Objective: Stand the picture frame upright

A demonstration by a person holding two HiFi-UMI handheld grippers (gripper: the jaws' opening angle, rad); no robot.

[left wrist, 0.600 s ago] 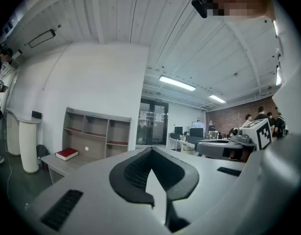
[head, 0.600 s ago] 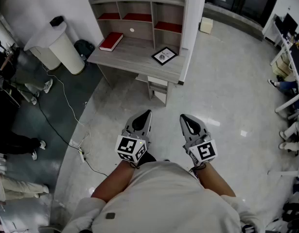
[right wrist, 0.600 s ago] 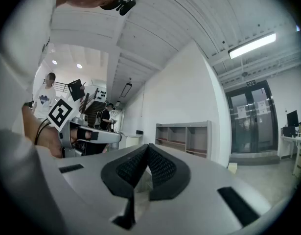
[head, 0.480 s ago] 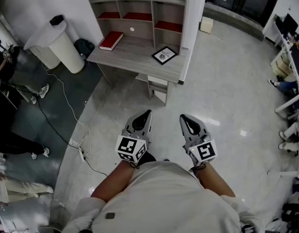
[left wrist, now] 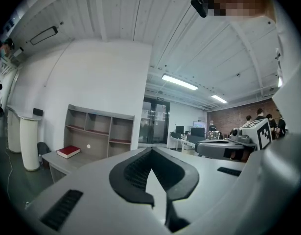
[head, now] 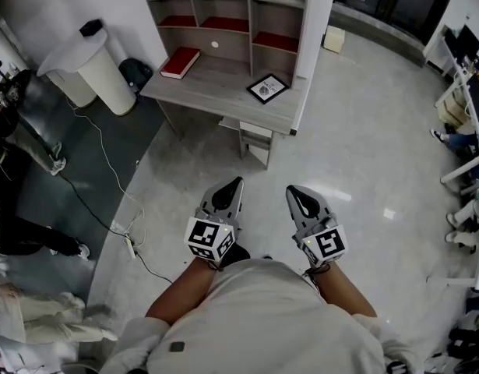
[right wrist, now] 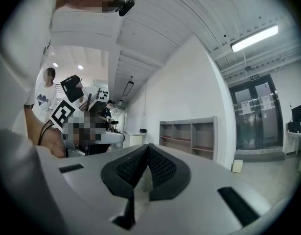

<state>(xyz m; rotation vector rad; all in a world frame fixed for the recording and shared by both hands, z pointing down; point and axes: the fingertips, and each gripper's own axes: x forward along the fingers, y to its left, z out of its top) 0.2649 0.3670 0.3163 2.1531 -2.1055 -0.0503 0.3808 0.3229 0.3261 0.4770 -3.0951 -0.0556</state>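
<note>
A black picture frame (head: 267, 88) lies flat at the right end of a grey desk (head: 216, 92) with a shelf unit, far ahead of me. My left gripper (head: 234, 181) and right gripper (head: 290, 188) are held level in front of my body, well short of the desk, both shut with nothing between the jaws. In the left gripper view its shut gripper (left wrist: 151, 151) points toward the desk (left wrist: 62, 161). In the right gripper view that gripper (right wrist: 148, 147) is shut too, and the shelf unit (right wrist: 187, 137) stands beyond it.
A red book (head: 180, 61) lies on the desk's left part. A white cylindrical bin (head: 91, 67) stands left of the desk, and a cable (head: 107, 170) trails over the floor. A stool (head: 255, 139) sits under the desk's front. People stand at the left and right edges.
The desk and frame have shifted slightly up and right in the head view. Both grippers keep their places, shut. People at the left edge have moved.
</note>
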